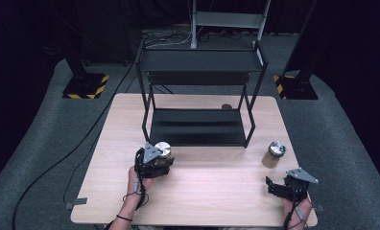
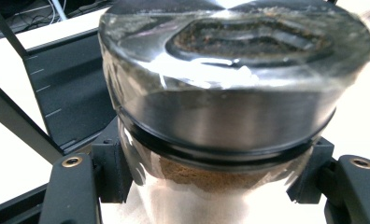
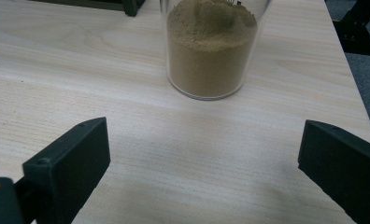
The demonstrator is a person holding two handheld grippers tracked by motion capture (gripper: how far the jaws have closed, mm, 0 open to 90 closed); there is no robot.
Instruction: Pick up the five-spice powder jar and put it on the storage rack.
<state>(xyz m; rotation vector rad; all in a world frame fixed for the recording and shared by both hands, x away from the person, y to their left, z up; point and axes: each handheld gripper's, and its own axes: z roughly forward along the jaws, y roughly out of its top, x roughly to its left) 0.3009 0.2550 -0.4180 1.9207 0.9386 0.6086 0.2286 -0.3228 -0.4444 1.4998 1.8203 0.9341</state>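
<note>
A glass jar [image 1: 163,149] with a silver lid and brown powder inside stands on the wooden table [image 1: 212,191], just in front of the black rack's left corner. My left gripper [image 1: 160,162] is shut on it. In the left gripper view the pads [image 2: 115,172] press on the glass of the jar [image 2: 220,116] just below the lid. A second jar [image 1: 276,153] of tan powder stands near the table's right edge. My right gripper [image 1: 280,184] rests a little in front of it, open. Its jaws stand wide apart in the right gripper view, with the jar [image 3: 211,51] ahead and apart from my right gripper [image 3: 204,172].
A black two-tier metal rack [image 1: 197,127] stands at the back middle of the table, its lower shelf low over the tabletop. A small round brown object [image 1: 226,106] lies behind it. The table's right edge [image 1: 303,158] is close to the second jar.
</note>
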